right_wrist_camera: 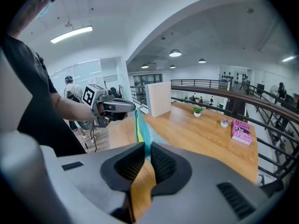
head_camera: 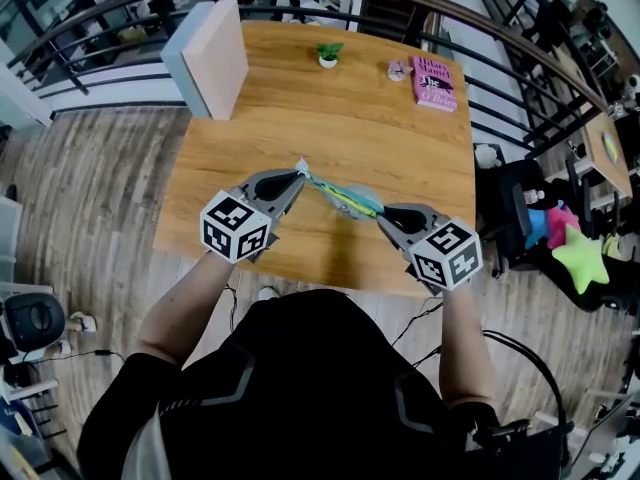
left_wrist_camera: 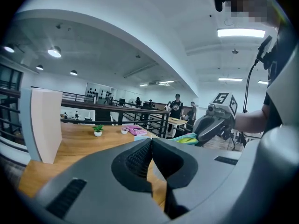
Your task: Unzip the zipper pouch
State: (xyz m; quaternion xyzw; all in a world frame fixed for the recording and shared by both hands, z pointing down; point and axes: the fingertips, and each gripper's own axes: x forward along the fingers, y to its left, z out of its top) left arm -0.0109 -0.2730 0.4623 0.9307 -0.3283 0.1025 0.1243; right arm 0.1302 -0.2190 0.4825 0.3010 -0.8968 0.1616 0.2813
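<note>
1. We see the left gripper [left_wrist_camera: 150, 143] with its jaws pressed tight together. In the right gripper view their tips pinch one end of the pouch [head_camera: 345, 200].
2. The right gripper [right_wrist_camera: 145, 149] has its jaws closed on the pouch's other end. The teal and yellow edge of the pouch runs up out of the narrow slot between them.
3. The pouch is stretched in a line from one pair of jaws to the other, held above the table [head_camera: 300, 138].
4. The two grippers point toward each other, tips near, with only the pouch between them.
5. We cannot tell how far the zipper is open.
6. Beyond the jaws, at the table's far edge, stand a small plant [head_camera: 328, 55] and a pink book [head_camera: 434, 82], both well apart from the pouch.
7. A white board [head_camera: 210, 58] stands upright at the far corner on the left gripper's side, also well apart from the jaws.
</note>
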